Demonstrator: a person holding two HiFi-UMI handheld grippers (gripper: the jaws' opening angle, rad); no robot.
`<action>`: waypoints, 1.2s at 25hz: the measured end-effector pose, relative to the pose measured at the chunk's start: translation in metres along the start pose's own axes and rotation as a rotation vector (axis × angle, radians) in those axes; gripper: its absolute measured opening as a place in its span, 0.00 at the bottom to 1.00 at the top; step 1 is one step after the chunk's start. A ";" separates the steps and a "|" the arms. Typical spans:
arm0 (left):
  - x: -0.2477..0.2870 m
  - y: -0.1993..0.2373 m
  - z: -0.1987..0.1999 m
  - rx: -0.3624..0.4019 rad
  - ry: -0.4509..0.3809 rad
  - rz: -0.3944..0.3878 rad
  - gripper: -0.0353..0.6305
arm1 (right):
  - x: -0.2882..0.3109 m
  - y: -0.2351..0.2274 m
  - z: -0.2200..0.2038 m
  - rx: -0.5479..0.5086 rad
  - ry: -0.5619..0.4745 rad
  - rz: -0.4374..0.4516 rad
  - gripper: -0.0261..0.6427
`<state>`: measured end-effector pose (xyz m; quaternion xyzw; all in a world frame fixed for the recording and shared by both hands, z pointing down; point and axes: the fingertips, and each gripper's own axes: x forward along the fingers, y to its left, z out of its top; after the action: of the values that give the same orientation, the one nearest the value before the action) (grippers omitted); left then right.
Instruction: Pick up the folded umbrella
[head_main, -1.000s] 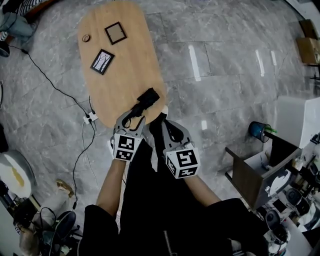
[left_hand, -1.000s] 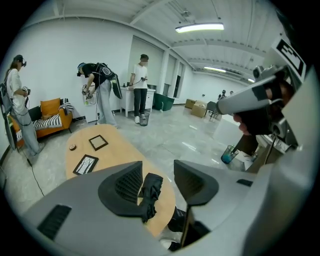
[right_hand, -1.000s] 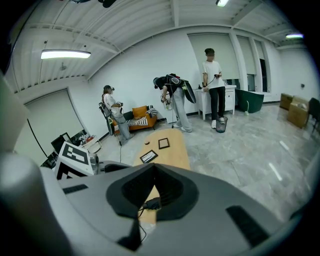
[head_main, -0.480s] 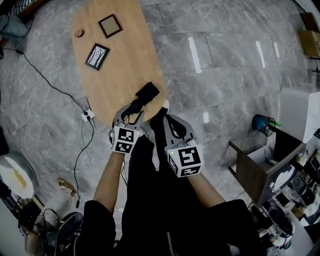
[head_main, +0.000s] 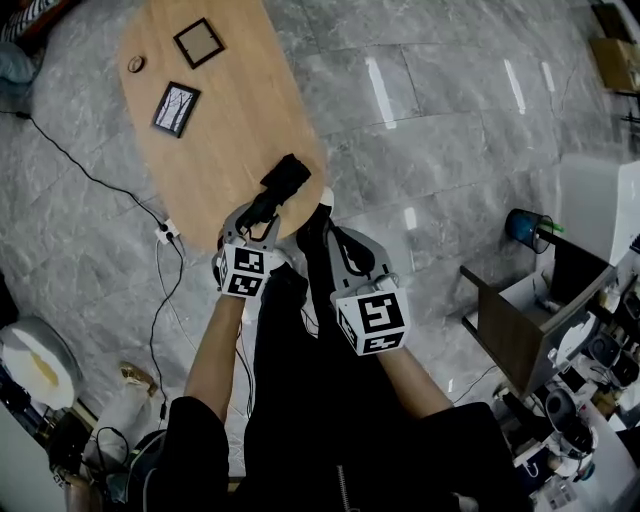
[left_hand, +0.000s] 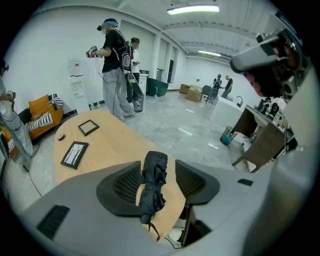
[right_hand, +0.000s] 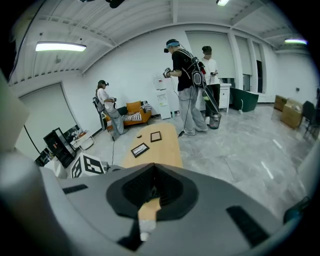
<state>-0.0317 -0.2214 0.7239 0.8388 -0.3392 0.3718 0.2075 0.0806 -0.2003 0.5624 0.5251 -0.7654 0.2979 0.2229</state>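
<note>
Umbrella first: the folded black umbrella (left_hand: 152, 182) lies on the near end of the wooden table (head_main: 230, 130), close to the edge. Its strap end points back at the person.

The left gripper (head_main: 256, 214) has its two fingers (left_hand: 125, 184) apart, one on each side of the umbrella. They have just been opening wider, and the umbrella sits in the gap between them. One finger looks very near the cloth, maybe brushing it. On the other side a strip of table shows between finger and umbrella, so nothing is squeezing it yet.

The right gripper (right_hand: 153, 170) has its fingers closed together with nothing in them. It hangs just beside the left one, by the table's edge, and is not touching the umbrella.

Farther up the table lie two picture frames (head_main: 177, 108) and a small round thing (head_main: 135, 64), well apart from the umbrella. All around is grey stone floor (head_main: 450, 130).

I would say the job is only part done. The reaching looks finished, because the left gripper is lined up around the umbrella. The grabbing and the lifting are left to do. The fingers need to close on the middle of the umbrella, and then it has to come up off the table.
</note>
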 end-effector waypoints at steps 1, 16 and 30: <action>0.003 -0.001 -0.001 0.006 0.002 -0.003 0.37 | 0.000 -0.002 -0.003 0.008 0.003 -0.005 0.05; 0.038 -0.001 -0.029 0.091 0.056 -0.036 0.38 | 0.009 0.009 -0.038 0.036 0.056 -0.006 0.05; 0.076 -0.003 -0.061 0.144 0.134 -0.073 0.40 | 0.015 0.008 -0.064 0.075 0.094 -0.022 0.05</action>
<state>-0.0216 -0.2141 0.8204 0.8365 -0.2662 0.4428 0.1824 0.0696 -0.1642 0.6172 0.5269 -0.7365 0.3483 0.2419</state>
